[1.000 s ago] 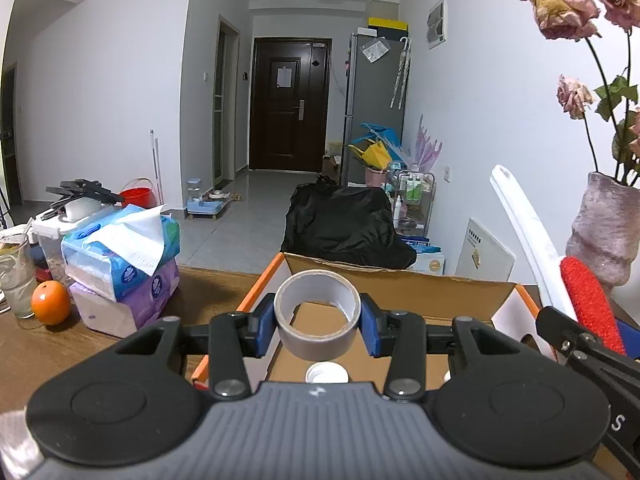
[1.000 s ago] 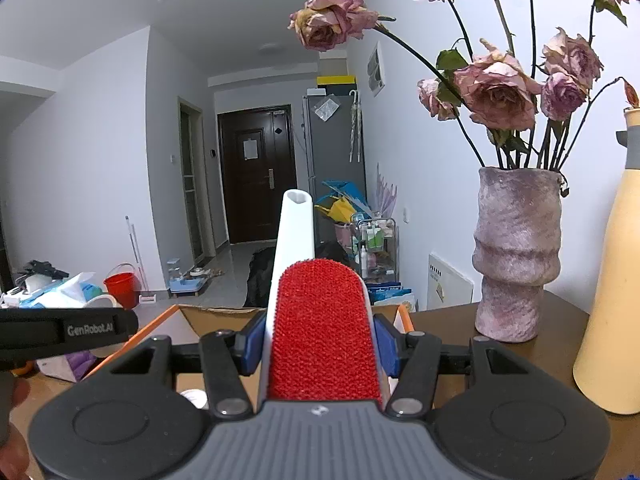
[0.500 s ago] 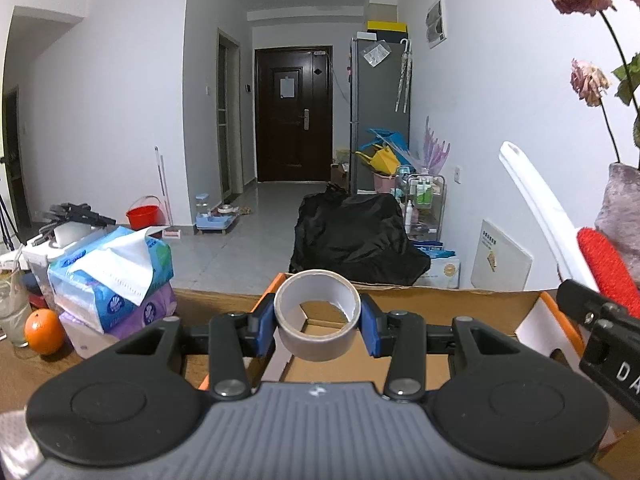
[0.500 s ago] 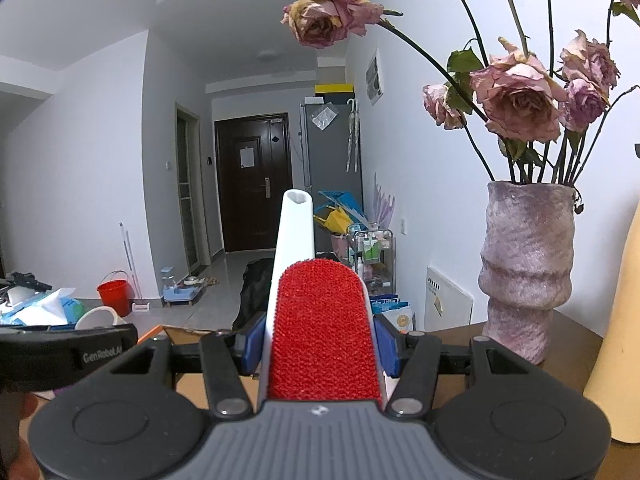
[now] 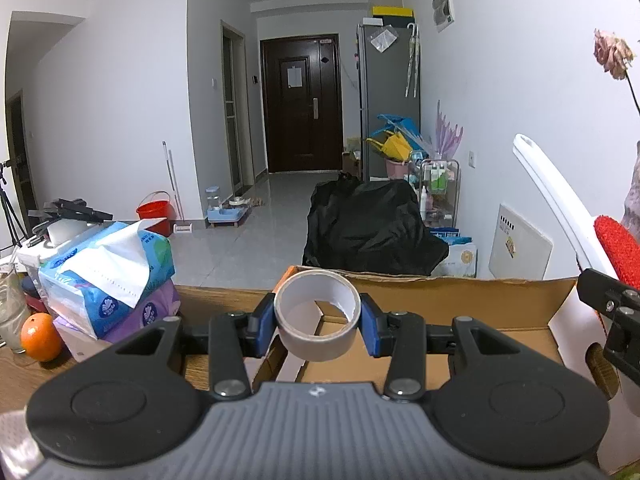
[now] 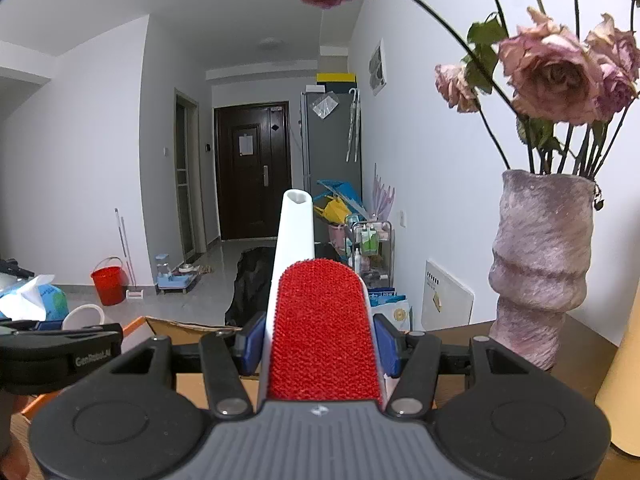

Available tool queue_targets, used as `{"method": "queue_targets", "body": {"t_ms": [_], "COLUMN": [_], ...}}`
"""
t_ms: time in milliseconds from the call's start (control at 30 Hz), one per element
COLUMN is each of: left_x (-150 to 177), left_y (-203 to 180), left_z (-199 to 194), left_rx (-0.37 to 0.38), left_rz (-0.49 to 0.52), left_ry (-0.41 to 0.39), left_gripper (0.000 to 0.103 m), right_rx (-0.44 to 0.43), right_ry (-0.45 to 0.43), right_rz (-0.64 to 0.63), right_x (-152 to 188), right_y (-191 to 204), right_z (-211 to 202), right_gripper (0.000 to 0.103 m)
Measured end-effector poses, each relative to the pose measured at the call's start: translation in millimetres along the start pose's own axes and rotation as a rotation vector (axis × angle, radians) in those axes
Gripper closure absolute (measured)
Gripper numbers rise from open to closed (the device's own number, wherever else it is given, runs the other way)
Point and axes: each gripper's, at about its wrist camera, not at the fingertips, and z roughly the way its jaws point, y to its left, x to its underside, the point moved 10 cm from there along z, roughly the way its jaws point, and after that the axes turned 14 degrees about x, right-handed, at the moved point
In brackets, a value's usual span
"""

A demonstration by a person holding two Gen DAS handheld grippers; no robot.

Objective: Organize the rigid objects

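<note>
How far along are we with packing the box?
Done: nothing shows packed; the visible part of the box floor is bare. In hand: left gripper grips the tape roll above the box; right gripper grips the lint brush beside it. Left: release both inside.

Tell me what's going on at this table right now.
A person is tidying with a handheld gripper in each hand. The left gripper is clamped on a roll of tape, held above the open cardboard box. The right gripper grips a red lint brush beside it, near the vase.
</note>
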Motion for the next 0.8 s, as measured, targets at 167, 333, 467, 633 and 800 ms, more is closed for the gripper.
{"method": "queue_targets", "body": {"t_ms": [167,333,467,633,800], "left_x": [9,17,22,23,25], "left_y": [3,7,8,16,24], "left_z": [12,20,23,20,21], "left_rx": [-0.003,-0.009,-0.016,-0.049,-0.044], "left_rz": [-0.005,-0.011,-0.002,-0.03,-0.09], "left_ry": [0.044,0.07,0.093,0.086,0.11], "left_gripper": [0.059,0.059,0.057,0.004,0.0], "right_rx": [0.001,0.002,0.001,-0.009,0.004], "right_ry": [0.018,0.038,0.067,0.124,0.113], "right_rz": [-0.01,-0.015,-0.026,0.004,0.04], "right_x": [5,12,18,23,18], "right_y": [4,6,7,1,-7], "right_z": [10,16,21,30,26], "right_gripper": [0.049,0.049,0.048,0.023,0.0]}}
